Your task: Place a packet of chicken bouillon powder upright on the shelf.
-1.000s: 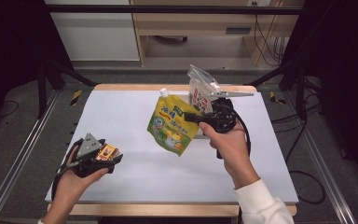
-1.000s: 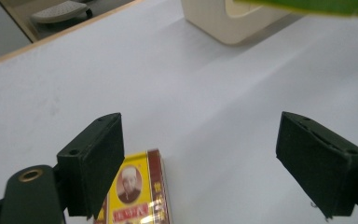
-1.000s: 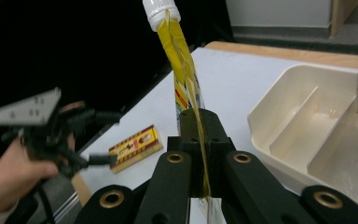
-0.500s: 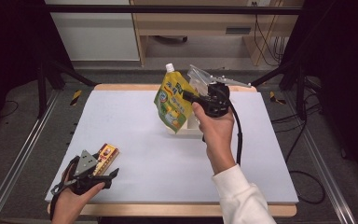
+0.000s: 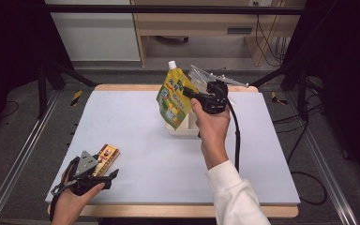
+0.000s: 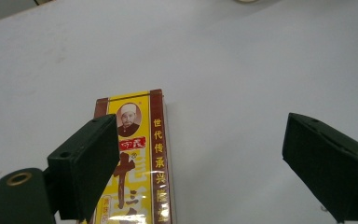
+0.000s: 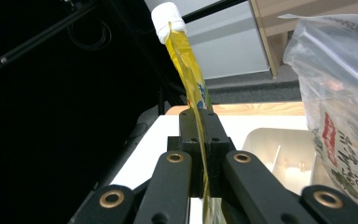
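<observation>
A small yellow and brown box (image 5: 105,155) lies flat on the white table near its front left corner. My left gripper (image 5: 102,168) stands open just behind the box. In the left gripper view the box (image 6: 137,154) lies by the left jaw of that gripper (image 6: 209,158), untouched. My right gripper (image 5: 191,94) is shut on a yellow spouted pouch (image 5: 173,96) and holds it upright above a white tray (image 5: 182,127) at the far middle. The right gripper view has the pouch (image 7: 189,70) pinched edge-on in my right gripper (image 7: 199,126).
A clear plastic bag (image 5: 200,76) with printed contents stands behind the pouch, and it is close at the right in the right gripper view (image 7: 340,93). The white tray (image 7: 270,149) lies below. A wooden shelf unit (image 5: 192,28) stands beyond the table.
The right gripper raised the pouch upright and carried it toward the table's far side, over the tray. The left gripper drew back toward the near edge, leaving the box on the table.
</observation>
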Tool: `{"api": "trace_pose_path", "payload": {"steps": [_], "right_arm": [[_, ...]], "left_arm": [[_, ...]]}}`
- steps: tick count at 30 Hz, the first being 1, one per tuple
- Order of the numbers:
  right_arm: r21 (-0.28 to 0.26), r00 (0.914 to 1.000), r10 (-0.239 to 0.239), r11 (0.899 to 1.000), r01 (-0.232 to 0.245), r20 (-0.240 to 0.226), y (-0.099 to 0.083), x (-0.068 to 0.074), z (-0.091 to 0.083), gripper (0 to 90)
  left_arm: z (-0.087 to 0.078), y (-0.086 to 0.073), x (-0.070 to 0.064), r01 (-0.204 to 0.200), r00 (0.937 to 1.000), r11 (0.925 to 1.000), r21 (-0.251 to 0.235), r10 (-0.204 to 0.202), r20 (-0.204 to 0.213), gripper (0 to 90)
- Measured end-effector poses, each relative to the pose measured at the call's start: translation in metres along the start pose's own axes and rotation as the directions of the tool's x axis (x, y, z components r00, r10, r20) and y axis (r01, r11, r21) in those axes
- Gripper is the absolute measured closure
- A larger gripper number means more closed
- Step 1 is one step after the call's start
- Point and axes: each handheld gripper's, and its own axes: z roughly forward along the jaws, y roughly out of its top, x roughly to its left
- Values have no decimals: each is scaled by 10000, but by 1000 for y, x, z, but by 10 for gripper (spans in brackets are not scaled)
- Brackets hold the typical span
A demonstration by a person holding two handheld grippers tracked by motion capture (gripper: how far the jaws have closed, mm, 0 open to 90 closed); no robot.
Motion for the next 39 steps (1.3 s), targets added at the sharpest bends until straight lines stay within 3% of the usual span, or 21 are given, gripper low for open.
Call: {"api": "trace_pose_path", "payload": {"steps": [5,7,11,17,21,32,39], "right_arm": [[-279,9996,223,9994,-218,148,-1,-1,1,900],[-477,9979,651,9968,-649,21,-2,-2,2,900],[-760,9963,840,9937,-824,181,-5,-2,4,900],[-1013,9954,902,9911,-864,332,-5,-5,8,900],[-1207,9944,781,9903,-691,717,-4,-7,10,900],[-1143,9837,606,9926,-415,1691,-7,-18,16,900],[-1147,9790,602,9927,-383,1947,-6,-22,19,900]], "left_arm": [[1,0,-1,-82,10000,10000,46,81,29,107],[2,0,-1,-139,9999,9999,94,138,85,107],[2,0,-2,-229,9997,9995,215,228,51,107],[2,-1,-2,-242,9997,9994,236,241,51,107],[2,0,-2,-267,9996,9994,237,266,53,107],[2,0,-2,-306,9995,9992,247,306,37,107],[2,0,-3,-343,9994,9992,221,342,45,108]]}}
